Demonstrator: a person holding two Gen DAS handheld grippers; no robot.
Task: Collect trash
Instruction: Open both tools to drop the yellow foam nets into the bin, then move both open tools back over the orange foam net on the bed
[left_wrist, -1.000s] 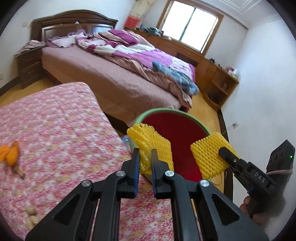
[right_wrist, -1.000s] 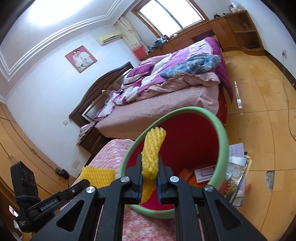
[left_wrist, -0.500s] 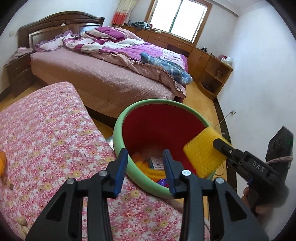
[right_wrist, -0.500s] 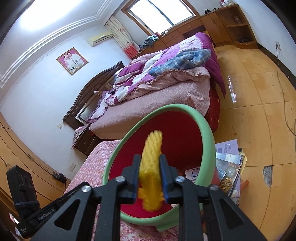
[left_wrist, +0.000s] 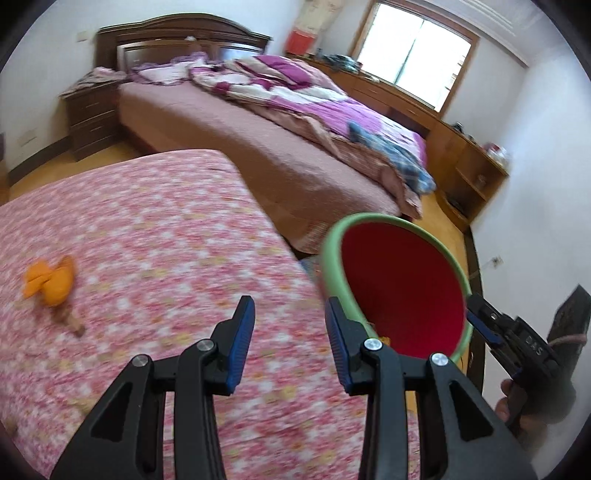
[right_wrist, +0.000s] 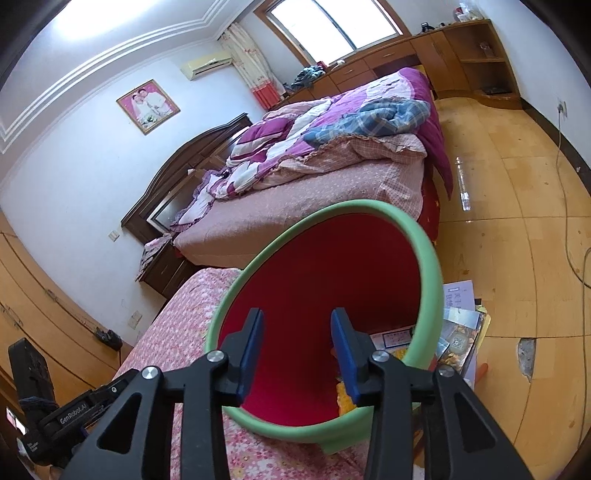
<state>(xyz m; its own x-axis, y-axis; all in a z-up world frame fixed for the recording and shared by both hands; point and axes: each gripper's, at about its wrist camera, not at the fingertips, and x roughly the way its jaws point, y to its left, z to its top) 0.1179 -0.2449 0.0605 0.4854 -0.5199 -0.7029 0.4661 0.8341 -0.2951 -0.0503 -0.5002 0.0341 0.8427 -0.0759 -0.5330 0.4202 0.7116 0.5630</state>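
Observation:
A red bin with a green rim stands at the edge of the pink floral mattress; it also shows in the right wrist view. Yellow foam netting lies at its bottom. My left gripper is open and empty over the mattress, just left of the bin. My right gripper is open and empty above the bin's mouth; it shows in the left wrist view at the bin's right rim. Orange peel and a small brown scrap lie on the mattress to the left.
A large bed with purple bedding stands behind. A wooden nightstand is at the back left. Papers and booklets lie on the wooden floor beside the bin. A clear bottle lies on the floor.
Both grippers opened and dropped their yellow foam netting into the bin. The left gripper swung left, from over the bin to over the mattress.

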